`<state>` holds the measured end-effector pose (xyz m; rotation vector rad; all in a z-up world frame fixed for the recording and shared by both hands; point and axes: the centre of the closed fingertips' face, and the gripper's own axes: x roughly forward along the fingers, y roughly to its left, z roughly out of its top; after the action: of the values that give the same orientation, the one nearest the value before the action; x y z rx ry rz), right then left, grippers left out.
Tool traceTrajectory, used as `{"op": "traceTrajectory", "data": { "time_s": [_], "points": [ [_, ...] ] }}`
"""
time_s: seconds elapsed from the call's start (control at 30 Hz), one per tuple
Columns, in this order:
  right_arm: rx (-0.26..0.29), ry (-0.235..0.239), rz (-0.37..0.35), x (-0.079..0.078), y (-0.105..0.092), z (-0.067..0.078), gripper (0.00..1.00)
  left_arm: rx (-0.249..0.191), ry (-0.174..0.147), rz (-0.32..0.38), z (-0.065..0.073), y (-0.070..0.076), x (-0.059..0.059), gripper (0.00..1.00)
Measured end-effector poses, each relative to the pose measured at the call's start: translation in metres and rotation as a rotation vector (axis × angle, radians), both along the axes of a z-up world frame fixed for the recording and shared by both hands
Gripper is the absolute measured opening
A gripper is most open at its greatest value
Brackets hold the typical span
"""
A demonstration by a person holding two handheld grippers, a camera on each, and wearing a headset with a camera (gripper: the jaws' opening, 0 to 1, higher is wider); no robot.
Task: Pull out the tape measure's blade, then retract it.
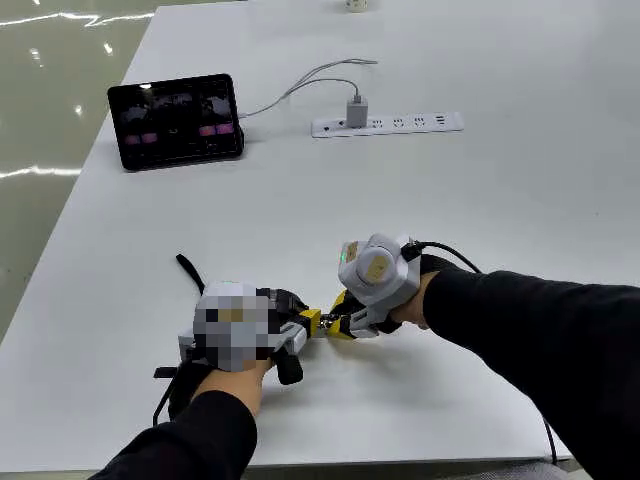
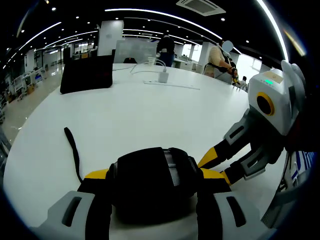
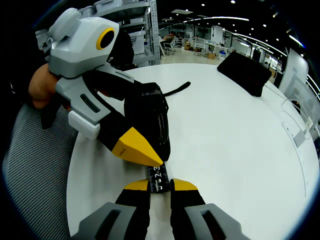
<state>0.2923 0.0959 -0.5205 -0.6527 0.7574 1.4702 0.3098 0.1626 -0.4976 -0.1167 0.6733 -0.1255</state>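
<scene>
Table [image 1: 450, 200]: tape measure [image 2: 152, 182], blade [image 3: 156, 176] pointing at right tool [image 3: 160, 185], apparently pinched.

**Head view.** Bright, even overhead light. The white bench [image 1: 480, 200] is close to overexposure, and the glossy floor [image 1: 40, 100] at left carries streaked glare from ceiling lamps. Shadows on the bench are soft and short. Focus is sharp throughout.

**Left gripper view.** Strong fisheye bending curves the ceiling light strips [image 2: 165, 15] into arcs. The black tape measure [image 2: 155, 182], close to the lens, reads dark with little surface detail. The distant background is soft.

**Right gripper view.** The bench edge bows markedly toward the picture's edges. The numerals on the blade [image 3: 156, 177] are legible. Ceiling lamps appear as small bright points.
</scene>
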Motion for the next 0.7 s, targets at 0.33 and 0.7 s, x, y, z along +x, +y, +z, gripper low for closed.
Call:
{"op": "traceTrajectory", "data": {
  "time_s": [0.33, 0.7],
  "points": [
    [0.019, 0.006, 0.006, 0.000, 0.011, 0.001, 0.11, -0.003, 0.002, 0.006, 0.000, 0.000, 0.000, 0.64],
    [0.028, -0.014, 0.046, 0.000, 0.020, -0.002, 0.12, -0.004, 0.004, 0.008, 0.000, 0.000, 0.000, 0.64]
  ]
}}
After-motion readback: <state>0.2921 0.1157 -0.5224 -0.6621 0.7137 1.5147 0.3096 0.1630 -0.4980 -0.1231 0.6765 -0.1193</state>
